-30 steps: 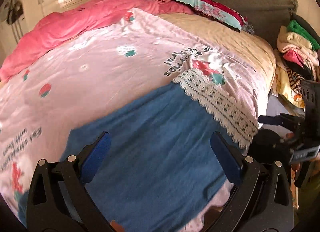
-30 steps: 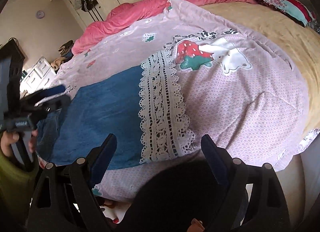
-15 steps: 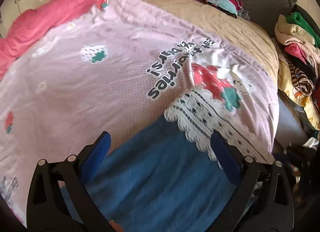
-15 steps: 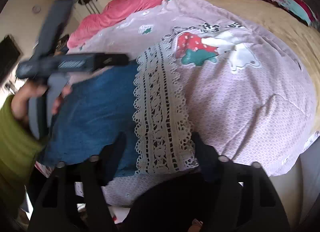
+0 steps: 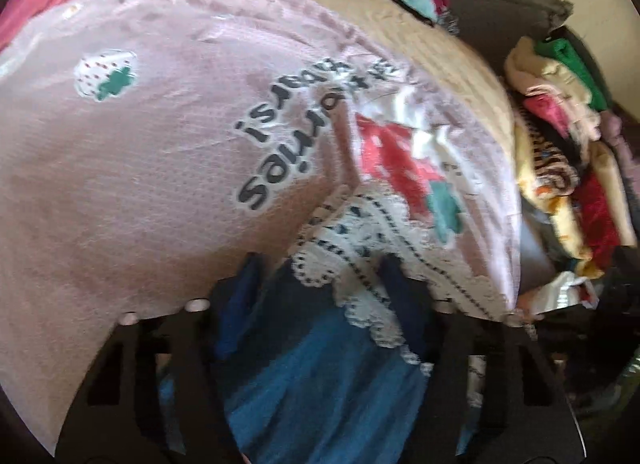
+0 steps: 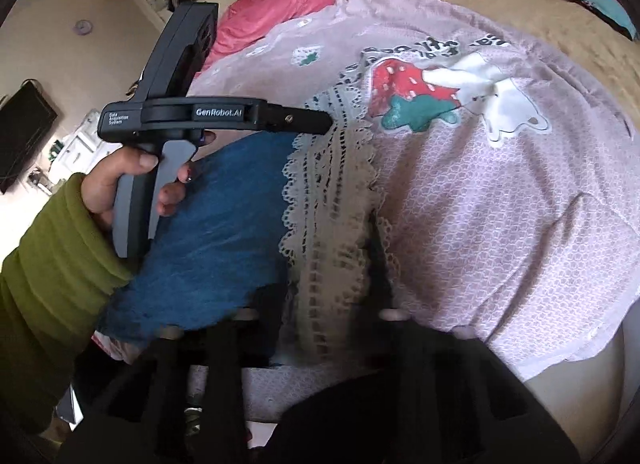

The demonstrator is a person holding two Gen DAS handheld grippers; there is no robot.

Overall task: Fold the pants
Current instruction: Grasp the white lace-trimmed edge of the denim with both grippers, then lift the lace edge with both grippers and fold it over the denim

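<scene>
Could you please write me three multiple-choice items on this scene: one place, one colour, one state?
1. The pants lie on: A the floor; B the blanket; C a chair.
2. The sleeve is: A green; B white; C black.
3. The right gripper is: A wide open; B shut on a pillow; C shut on the lace hem.
Answers: 1 B, the blue cloth spreads over the pink blanket. 2 A, its ribbed cuff is olive green. 3 C, its jaws have just been closing and lace bunches between them.

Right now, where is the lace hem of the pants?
The lace hem lies on the pink blanket near the bed's edge, between the blue denim and the strawberry print.
</scene>
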